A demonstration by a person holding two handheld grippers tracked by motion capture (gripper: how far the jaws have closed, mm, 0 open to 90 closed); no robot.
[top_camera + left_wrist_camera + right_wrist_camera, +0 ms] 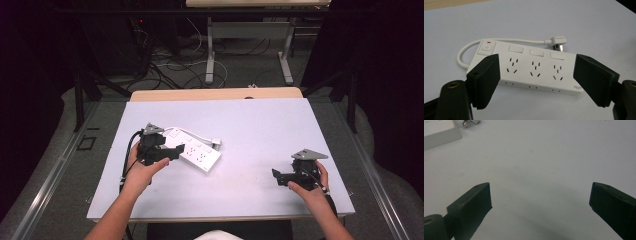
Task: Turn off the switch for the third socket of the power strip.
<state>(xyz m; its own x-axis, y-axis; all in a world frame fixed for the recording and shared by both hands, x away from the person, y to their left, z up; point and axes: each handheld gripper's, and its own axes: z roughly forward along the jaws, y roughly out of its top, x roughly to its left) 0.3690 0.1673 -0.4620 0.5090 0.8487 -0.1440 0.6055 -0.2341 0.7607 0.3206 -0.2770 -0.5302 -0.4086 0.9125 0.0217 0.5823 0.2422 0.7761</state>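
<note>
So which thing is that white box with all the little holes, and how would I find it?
Look at the pale sheet covering the table, then at its left half, just in front of the left gripper. There lies the power strip: a long white bar with three sets of socket holes. It alone has a big round button and a red light at one end, plus a white cord ending in a plug.

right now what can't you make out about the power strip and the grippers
- Power strip: left gripper view, small logo at its near right corner is too small to read; high view, left gripper covers its near end.
- Plug: right gripper view, cut off by the top edge.
- Right gripper: high view, too small to judge jaw gap.
</note>
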